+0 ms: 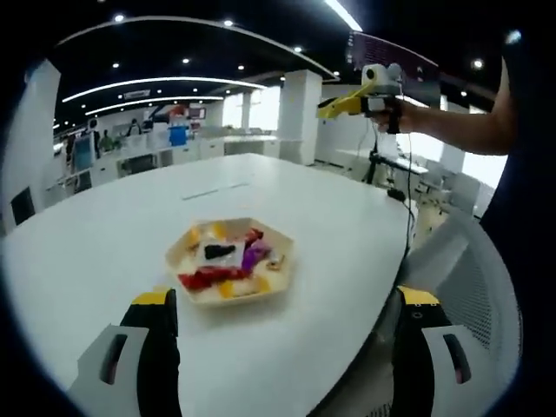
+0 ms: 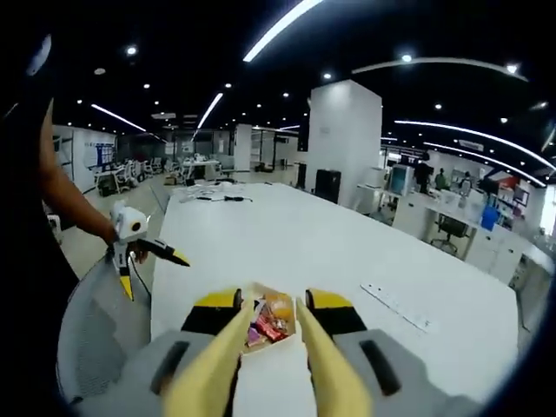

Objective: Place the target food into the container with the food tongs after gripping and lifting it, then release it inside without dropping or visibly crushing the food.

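A cream hexagonal tray [image 1: 182,248] sits on the white table, holding several mixed food pieces: red, yellow, purple and one black [image 1: 221,252]. My left gripper [image 1: 287,317] hangs just in front of the tray, jaws wide open and empty. My right gripper [image 1: 369,95], held high at the far right by a hand, carries pale yellow food tongs [image 1: 337,106]. In the right gripper view the right gripper [image 2: 274,301] is shut on the tongs [image 2: 217,356], whose tips stand apart above the tray [image 2: 271,297] with nothing between them. The left gripper [image 2: 148,265] hovers at the left, open.
The large white table [image 1: 130,217] stretches far beyond the tray. A grey mesh chair [image 1: 473,278] stands at its near edge. A power strip [image 2: 395,306] lies on the table at right. A white pillar [image 2: 345,143] and office desks stand behind.
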A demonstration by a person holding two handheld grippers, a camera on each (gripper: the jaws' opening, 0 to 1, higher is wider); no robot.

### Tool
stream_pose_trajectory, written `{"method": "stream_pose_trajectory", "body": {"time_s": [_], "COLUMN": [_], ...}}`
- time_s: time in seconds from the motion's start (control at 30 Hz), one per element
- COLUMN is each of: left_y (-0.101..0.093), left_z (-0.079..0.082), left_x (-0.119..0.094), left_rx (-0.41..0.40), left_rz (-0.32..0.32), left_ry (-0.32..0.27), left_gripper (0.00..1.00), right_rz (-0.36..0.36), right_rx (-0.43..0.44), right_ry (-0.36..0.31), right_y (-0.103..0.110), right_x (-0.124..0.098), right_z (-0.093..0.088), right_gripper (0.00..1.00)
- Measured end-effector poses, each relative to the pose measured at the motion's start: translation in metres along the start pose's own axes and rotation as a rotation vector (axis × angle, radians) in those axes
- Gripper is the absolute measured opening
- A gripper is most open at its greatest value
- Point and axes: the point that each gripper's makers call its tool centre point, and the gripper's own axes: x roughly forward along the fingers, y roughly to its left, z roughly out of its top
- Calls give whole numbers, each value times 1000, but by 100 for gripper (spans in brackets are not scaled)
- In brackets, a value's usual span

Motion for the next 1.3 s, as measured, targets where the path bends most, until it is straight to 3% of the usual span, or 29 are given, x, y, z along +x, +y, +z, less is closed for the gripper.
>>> {"method": "stream_pose_trajectory", "body": {"time_s": [0.2, 0.3, 0.37, 0.53, 0.63, 0.87, 1.0, 1.17, 1.3], "left_y": [-2, -8, -14, -28, -38, -60, -76, -90, -101], "left_z": [53, 89, 105, 156, 175, 182, 179, 178, 172], "left_x": [4, 9, 10, 11, 11, 24, 34, 44, 48], "left_rx": [53, 108, 113, 140, 134, 192, 218, 237, 256], "left_rz": [-76, -128, -158, -240, -291, -382, -441, -481, -501], "left_ry": [-26, -77, -93, -186, -221, -194, -164, -156, -151], "left_gripper": [95, 89, 80, 71, 62, 59, 50, 38, 36], "right_rz": [-13, 26, 46, 131, 204, 287, 338, 375, 414], "right_rx": [-4, 2, 9, 4, -16, 18, 34, 40, 49], "right_ry": [-16, -29, -31, -89, -100, -175, -211, -222, -230], "right_y": [3, 13, 18, 45, 61, 83, 96, 104, 112], "right_x": [-20, -24, -24, -23, -20, -9, -3, 7, 14], "right_z": [-2, 2, 2, 11, 12, 25, 35, 37, 42], "right_gripper": [27, 27, 27, 26, 24, 23, 21, 22, 22]}}
